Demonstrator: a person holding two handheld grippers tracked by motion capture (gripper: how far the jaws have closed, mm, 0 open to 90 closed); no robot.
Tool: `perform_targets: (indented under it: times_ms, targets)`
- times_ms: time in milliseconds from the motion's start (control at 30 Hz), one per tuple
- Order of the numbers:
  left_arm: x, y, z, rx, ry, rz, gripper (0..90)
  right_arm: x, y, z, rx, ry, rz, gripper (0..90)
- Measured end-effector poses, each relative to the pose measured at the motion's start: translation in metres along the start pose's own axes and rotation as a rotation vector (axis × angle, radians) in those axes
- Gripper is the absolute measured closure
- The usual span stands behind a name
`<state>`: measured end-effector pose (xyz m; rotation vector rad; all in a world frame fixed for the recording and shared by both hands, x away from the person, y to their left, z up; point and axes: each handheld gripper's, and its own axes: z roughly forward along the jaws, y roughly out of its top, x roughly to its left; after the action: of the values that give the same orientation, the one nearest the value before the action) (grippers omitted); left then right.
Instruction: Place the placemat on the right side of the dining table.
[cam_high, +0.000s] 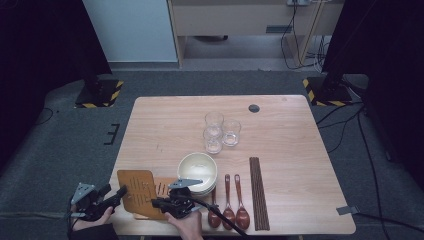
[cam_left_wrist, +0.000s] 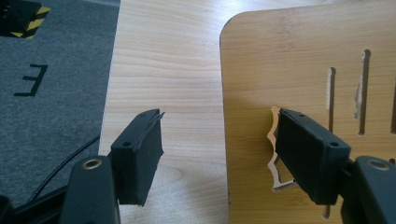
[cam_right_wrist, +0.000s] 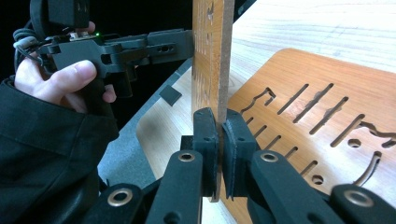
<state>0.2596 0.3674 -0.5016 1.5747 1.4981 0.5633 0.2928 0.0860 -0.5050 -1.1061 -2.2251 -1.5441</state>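
Note:
A wooden slotted board (cam_high: 136, 189) stands raised on edge at the table's front left corner. My right gripper (cam_right_wrist: 220, 119) is shut on its near edge, seen from above as right gripper (cam_high: 157, 203). In the right gripper view this raised board (cam_right_wrist: 212, 56) stands upright over a second slotted board (cam_right_wrist: 303, 135) lying flat on the table. My left gripper (cam_left_wrist: 219, 116) is open, one jaw over the board (cam_left_wrist: 289, 60), the other over the bare table (cam_left_wrist: 163, 70), and the board's edge runs between them untouched. It reaches in from the left as left gripper (cam_high: 116, 192).
A stack of cream bowls (cam_high: 197, 170) sits just right of the boards. Three wooden spoons (cam_high: 229, 205) and a bundle of dark chopsticks (cam_high: 258, 192) lie at the front right. Three glasses (cam_high: 220, 132) cluster mid-table. The table's front and left edges are close to both hands.

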Motion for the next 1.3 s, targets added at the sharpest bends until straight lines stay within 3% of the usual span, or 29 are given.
perform_targets:
  times_ms: [267, 700, 1300]
  targets:
    - [0.000, 0.001, 0.000, -0.005, -0.003, 0.002, 30.2, 0.001, -0.001, 0.001, 0.001, 0.031, 0.017, 87.5]
    - [0.001, 0.001, -0.003, -0.031, 0.001, 0.000, 30.0, 0.005, 0.001, 0.000, -0.015, 0.023, -0.006, 87.6]
    - [0.000, 0.001, -0.002, -0.030, -0.010, 0.007, 31.8, 0.005, 0.015, -0.022, -0.083, -0.009, -0.033, 87.6]
